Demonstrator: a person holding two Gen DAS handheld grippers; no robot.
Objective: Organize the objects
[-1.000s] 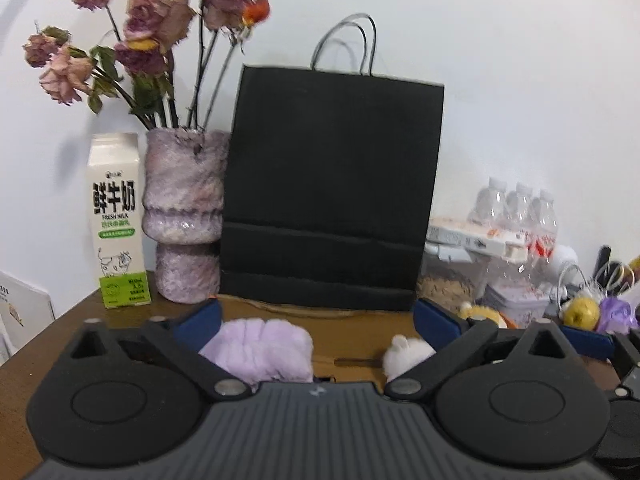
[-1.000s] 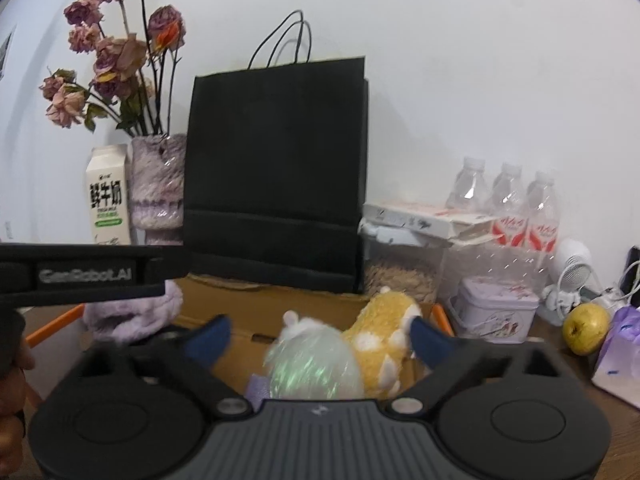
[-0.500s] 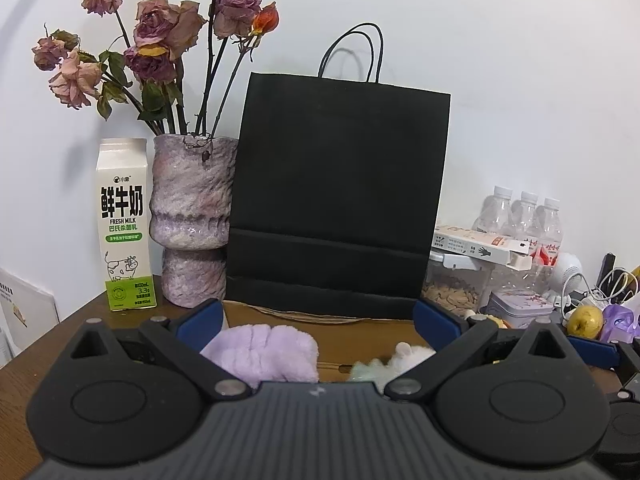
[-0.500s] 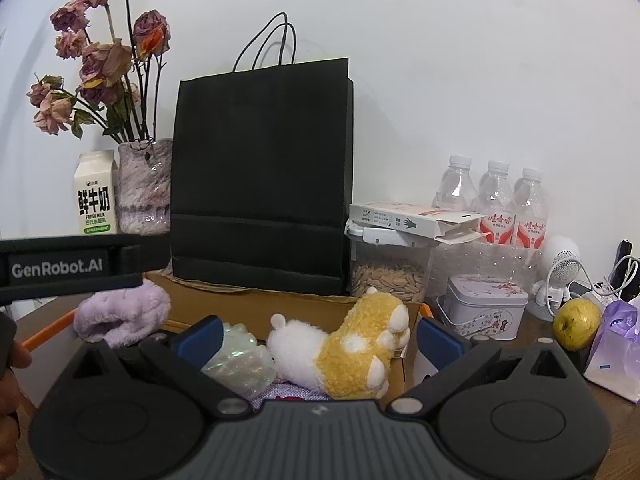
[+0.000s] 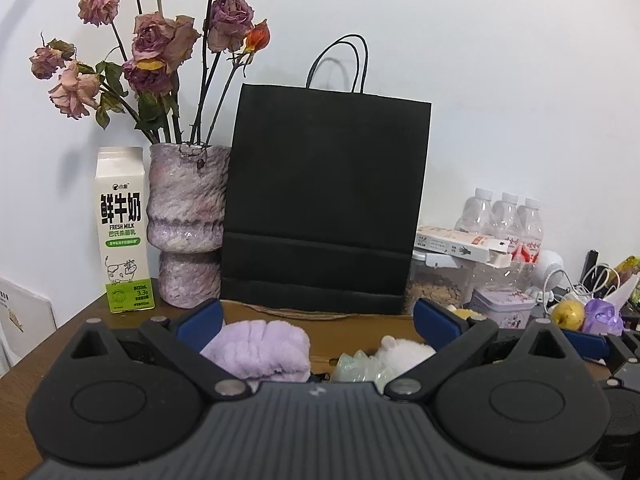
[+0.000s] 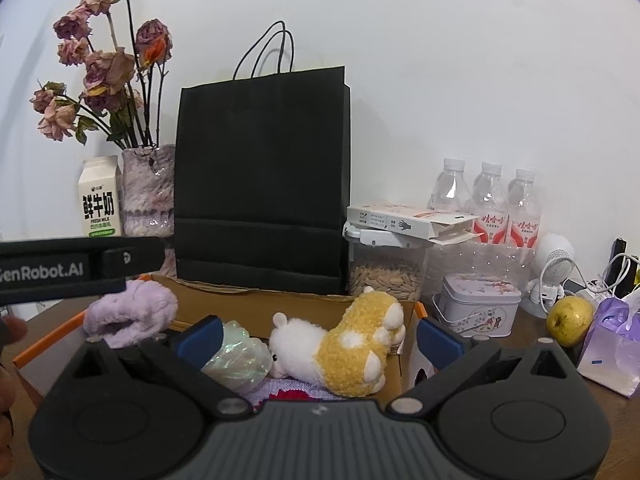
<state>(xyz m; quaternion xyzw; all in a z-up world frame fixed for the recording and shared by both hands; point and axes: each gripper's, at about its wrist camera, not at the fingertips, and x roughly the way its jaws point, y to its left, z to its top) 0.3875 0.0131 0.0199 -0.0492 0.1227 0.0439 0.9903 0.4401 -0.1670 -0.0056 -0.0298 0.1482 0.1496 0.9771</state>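
The shallow brown cardboard box (image 6: 304, 308) with the orange-edged flaps sits on the wooden table right in front of the tall black paper carrier bag (image 6: 262, 184), and it holds the soft things. A yellow-and-white plush toy animal (image 6: 340, 340) lies on its side in the middle. An iridescent greenish crinkly ball (image 6: 238, 360) rests against its snout, and a fluffy lilac plush piece (image 6: 132, 316) sits at the left rim.

A second ago that shimmering ball was a blur between the right gripper's (image 6: 318, 334) blue pads. Now it lies sharp and settled in the box, with the left pad just in front of it and the right pad well clear. Both grippers have also drawn back and risen a little, so more of the box shows. I'd judge the ball has just been dropped in and let go, so that item is done.

The right claw stands wide open and grips nothing. The left gripper (image 5: 316, 320) is likewise spread wide and empty, hovering over the lilac piece (image 5: 260, 346) and the white fur of the toy.

Further out, a milk carton (image 6: 100, 204) and a mottled purple vase of dried roses (image 6: 150, 192) stand to the left of the bag. To the right are a clear tub of seeds (image 6: 384, 268), three water bottles (image 6: 490, 196), a small lilac tin (image 6: 478, 304) and a yellow-green apple (image 6: 570, 318). Any of these loose things might be picked next, though I can't say which.
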